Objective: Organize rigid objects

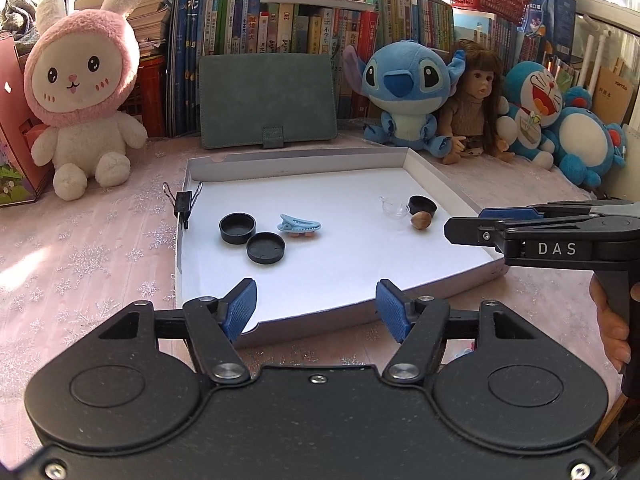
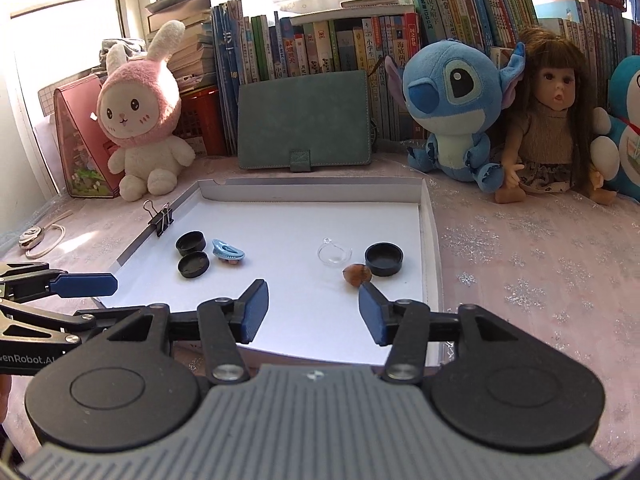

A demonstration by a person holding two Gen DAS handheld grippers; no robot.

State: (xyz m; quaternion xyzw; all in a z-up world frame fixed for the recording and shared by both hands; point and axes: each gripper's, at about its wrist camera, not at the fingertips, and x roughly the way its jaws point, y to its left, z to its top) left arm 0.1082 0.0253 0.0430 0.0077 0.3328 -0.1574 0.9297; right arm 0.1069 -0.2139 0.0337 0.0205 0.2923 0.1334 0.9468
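Both claws, left (image 1: 316, 312) and right (image 2: 312, 312), stand half open and empty over the near edge of the white tray (image 1: 280, 168). Inside lie three black caps, a blue clip (image 1: 299, 226), and a nut (image 2: 357, 274).

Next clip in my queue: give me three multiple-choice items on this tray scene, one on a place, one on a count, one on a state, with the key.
1. Where does the binder clip sit?
A. On the tray's left wall
B. Beside the nut
C. On the green notebook

2. How many black caps lie in the tray?
A. One
B. Three
C. Five

3. What is between the fingers of the right gripper?
A. The blue hair clip
B. A black cap
C. Nothing

Key:
1 A, the clip is clamped over the tray's left edge.
2 B, two caps lie beside the blue hair clip and one by the nut.
3 C, the fingers stand apart with only white tray floor between them.
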